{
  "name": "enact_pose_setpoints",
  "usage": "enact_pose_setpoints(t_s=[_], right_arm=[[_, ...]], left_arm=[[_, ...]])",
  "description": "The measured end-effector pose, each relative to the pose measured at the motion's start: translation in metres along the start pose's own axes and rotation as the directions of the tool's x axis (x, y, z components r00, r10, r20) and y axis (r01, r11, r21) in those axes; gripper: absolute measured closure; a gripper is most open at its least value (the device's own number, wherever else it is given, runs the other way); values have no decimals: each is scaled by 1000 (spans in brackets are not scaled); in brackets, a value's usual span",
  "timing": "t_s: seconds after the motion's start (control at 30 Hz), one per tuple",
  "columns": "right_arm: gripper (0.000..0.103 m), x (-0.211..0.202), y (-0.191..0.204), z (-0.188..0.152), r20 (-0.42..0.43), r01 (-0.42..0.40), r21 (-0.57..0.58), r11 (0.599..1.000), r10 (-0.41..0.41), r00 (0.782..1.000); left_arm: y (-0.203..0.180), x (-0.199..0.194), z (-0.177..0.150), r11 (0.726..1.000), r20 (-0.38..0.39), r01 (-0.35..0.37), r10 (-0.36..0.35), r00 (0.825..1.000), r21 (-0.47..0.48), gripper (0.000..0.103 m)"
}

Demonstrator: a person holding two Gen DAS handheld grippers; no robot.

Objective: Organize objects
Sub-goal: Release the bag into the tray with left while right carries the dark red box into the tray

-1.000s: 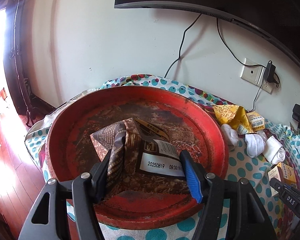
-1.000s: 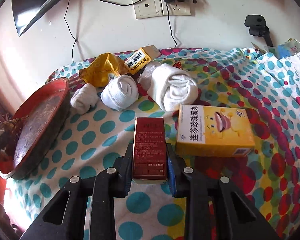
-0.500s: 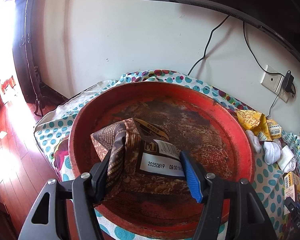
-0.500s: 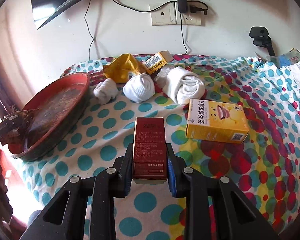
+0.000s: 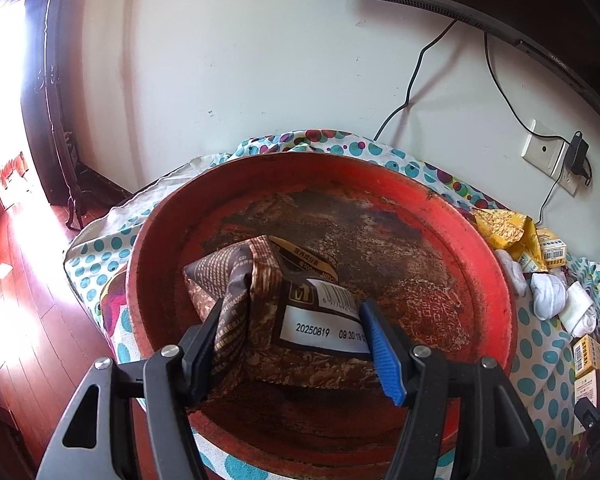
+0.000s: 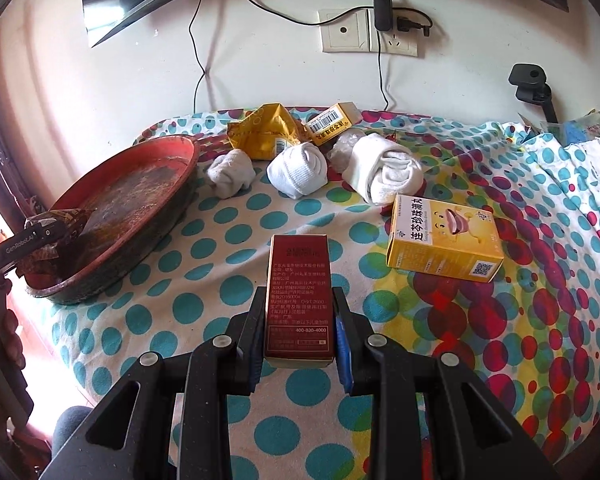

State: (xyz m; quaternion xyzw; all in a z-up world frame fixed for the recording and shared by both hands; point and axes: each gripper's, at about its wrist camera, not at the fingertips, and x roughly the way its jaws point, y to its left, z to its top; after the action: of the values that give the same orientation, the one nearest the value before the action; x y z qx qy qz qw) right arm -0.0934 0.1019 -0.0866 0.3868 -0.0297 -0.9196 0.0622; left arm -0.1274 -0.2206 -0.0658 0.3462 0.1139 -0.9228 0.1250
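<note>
My left gripper [image 5: 292,308] is shut on a crumpled brown snack packet [image 5: 260,280] with a white date label. It holds the packet over the near part of a worn red round tray [image 5: 496,280]. In the right wrist view that packet and the left gripper [image 6: 60,228] sit at the near rim of the red tray [image 6: 168,146]. My right gripper [image 6: 299,296] is shut on a dark red box [image 6: 298,264], held lengthwise above the polka-dot cloth [image 6: 220,300].
A yellow carton [image 6: 444,240] lies right of the red box. Behind it are three rolled white socks [image 6: 298,172], a yellow foil packet [image 6: 264,136] and a small barcode box [image 6: 332,124]. Wall socket [image 6: 364,34], cables and a monitor are behind. A hand [image 6: 8,328] shows at the table's left edge.
The left gripper has shifted left over the tray, still gripping the packet. The right gripper has drawn back and slightly up with the red box, so the yellow carton looks farther away.
</note>
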Motion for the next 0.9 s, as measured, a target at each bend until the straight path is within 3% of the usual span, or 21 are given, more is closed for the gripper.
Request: enact_pose_setpoints(t_s=[0.07,0.1,0.13,0.27,0.57,0.9], right_arm=[[76,0,2,0,2,-2,-7,1000,2,1000],[76,-1,4,0,3,-6,-12,1000,6,1000],[76,-2,5,0,5,-8,-17,1000,8,1000],[76,-6,12,1,16,-18,-41,999,18,1000],[75,-5,37,12,24,-73,-99,992,76,997],[75,30,138,54,-19,-214,-260,942,217,976]], left_arm=[[2,0,0,999,16,29,-29,999,-15,31],[1,-1,0,999,25,37,-37,999,-7,18],[-1,-3,1,1000,25,27,-27,999,5,11],[-9,-15,3,1000,54,6,-7,999,29,1],[-20,-56,9,999,115,5,-10,993,50,0],[9,-64,18,999,106,-26,28,994,-23,0]])
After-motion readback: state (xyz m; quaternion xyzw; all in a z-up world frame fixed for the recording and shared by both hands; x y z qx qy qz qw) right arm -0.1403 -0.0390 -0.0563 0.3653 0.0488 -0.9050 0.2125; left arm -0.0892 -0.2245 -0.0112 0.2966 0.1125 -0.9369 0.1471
